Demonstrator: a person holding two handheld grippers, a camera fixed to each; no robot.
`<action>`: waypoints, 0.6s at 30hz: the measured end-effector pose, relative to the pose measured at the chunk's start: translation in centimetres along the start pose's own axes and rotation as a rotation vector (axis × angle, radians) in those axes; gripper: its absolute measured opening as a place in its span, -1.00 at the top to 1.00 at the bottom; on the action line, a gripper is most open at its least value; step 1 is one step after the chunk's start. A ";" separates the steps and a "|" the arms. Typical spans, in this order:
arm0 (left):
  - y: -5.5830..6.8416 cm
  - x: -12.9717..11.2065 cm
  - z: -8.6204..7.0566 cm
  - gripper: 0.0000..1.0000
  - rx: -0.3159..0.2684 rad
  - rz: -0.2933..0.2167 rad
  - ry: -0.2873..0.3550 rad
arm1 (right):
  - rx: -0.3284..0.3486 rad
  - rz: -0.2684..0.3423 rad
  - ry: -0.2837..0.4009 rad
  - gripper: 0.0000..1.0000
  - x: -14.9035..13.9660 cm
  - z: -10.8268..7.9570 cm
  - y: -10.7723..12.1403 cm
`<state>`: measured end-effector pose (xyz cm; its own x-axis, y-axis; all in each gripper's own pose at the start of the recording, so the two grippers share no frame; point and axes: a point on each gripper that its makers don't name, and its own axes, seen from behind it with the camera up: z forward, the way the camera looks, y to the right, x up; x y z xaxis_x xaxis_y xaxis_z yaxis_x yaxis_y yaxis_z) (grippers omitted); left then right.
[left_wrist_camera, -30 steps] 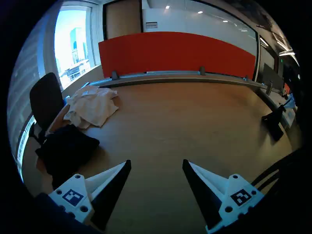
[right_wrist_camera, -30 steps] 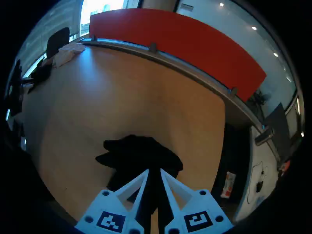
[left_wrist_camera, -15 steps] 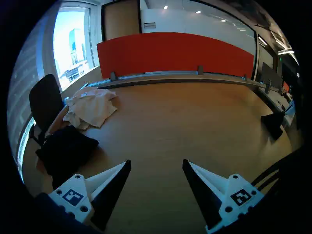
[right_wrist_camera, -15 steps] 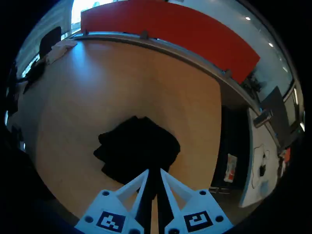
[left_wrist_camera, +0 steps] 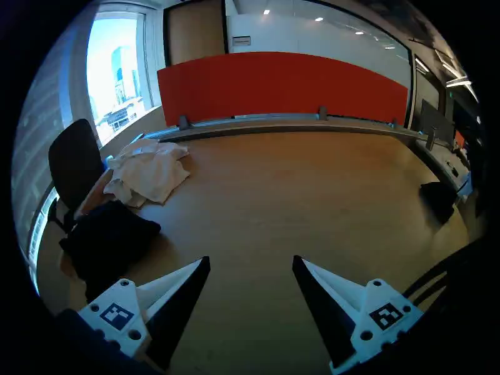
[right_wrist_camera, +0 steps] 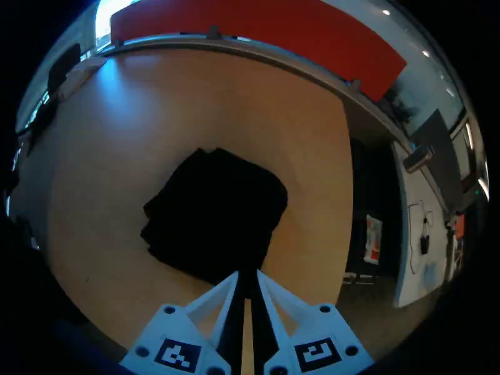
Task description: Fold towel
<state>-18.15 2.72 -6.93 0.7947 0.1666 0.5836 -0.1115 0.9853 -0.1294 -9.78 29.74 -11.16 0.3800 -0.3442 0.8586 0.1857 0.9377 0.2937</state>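
Pale wooden bench (left_wrist_camera: 281, 187) carries the work: left tongs (left_wrist_camera: 250, 269) hang apart and empty, well left of the black fabric towel (right_wrist_camera: 212, 219); right tongs (right_wrist_camera: 247, 284) are together, seemingly clamped on the towel's near edge. Laying-out step, I judge; next, spread it flat.

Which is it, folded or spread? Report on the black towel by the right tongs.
Crumpled, not neatly folded: the black towel has a ragged, uneven outline on the table; its layers cannot be told.

Probably an office: long shared wooden desk (left_wrist_camera: 281, 187), red divider screen (left_wrist_camera: 281, 81), swivel chair (left_wrist_camera: 74, 159), high-rise window (left_wrist_camera: 115, 81).
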 end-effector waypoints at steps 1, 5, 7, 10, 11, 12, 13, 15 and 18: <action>0.0 0.0 0.0 -0.97 0.001 0.001 0.000 | -0.003 0.003 -0.005 0.90 -0.2 0.1 0.0; 0.0 -0.1 -0.1 -0.97 0.004 0.006 -0.002 | -0.014 0.013 -0.028 0.90 -0.9 0.6 -0.1; -0.1 -0.1 -0.1 -0.97 0.005 0.007 -0.002 | -0.019 0.018 -0.038 0.90 -1.2 0.8 -0.1; -0.1 -0.1 -0.2 -0.97 0.006 0.008 -0.002 | -0.027 0.026 -0.054 0.90 -1.6 1.2 -0.2; -0.2 -0.1 -0.2 -0.97 0.007 0.009 -0.002 | -0.030 0.029 -0.061 0.90 -1.7 1.4 -0.3; -0.2 -0.1 -0.2 -0.97 0.007 0.008 -0.002 | -0.032 0.032 -0.066 0.90 -1.9 1.5 -0.3; -0.2 -0.1 -0.3 -0.97 0.008 0.008 -0.002 | -0.034 0.035 -0.070 0.90 -2.0 1.6 -0.4; -0.3 -0.2 -0.3 -0.96 0.010 0.008 -0.002 | -0.039 0.041 -0.079 0.89 -2.3 1.9 -0.5; -0.4 -0.3 -0.4 -0.97 0.012 0.007 -0.003 | -0.048 0.050 -0.091 0.89 -2.6 2.2 -0.5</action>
<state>-18.11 2.27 -7.39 0.7922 0.1736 0.5851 -0.1244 0.9845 -0.1237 -12.82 30.27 -12.61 0.3063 -0.2892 0.9069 0.2121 0.9495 0.2311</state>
